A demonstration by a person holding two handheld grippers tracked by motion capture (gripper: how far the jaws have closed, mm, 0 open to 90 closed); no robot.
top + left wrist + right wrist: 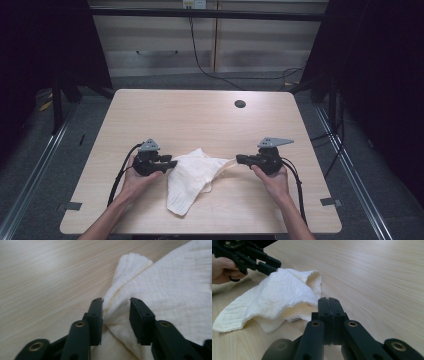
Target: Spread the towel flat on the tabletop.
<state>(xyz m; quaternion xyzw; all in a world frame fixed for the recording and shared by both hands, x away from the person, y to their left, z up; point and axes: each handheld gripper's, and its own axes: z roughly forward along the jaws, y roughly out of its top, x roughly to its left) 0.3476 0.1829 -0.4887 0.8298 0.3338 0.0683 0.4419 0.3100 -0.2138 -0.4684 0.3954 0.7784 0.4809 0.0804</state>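
Observation:
A crumpled white cloth (190,180) lies on the near middle of the wooden table (200,115). My left gripper (172,163) sits at its left edge, and in the left gripper view (116,301) the jaws stand apart with a fold of the cloth (170,285) between them, unpressed. On the right, my right gripper (239,160) meets a stretched-out corner of the cloth. In the right gripper view the jaws (328,300) are pressed together on that corner, and the cloth (277,295) hangs slightly lifted beside them. The left gripper (274,266) shows beyond it.
A round dark cable hole (240,104) sits in the far part of the table. Both forearms enter from the near edge. Dark frame posts and cables stand around the table, with cabinets behind.

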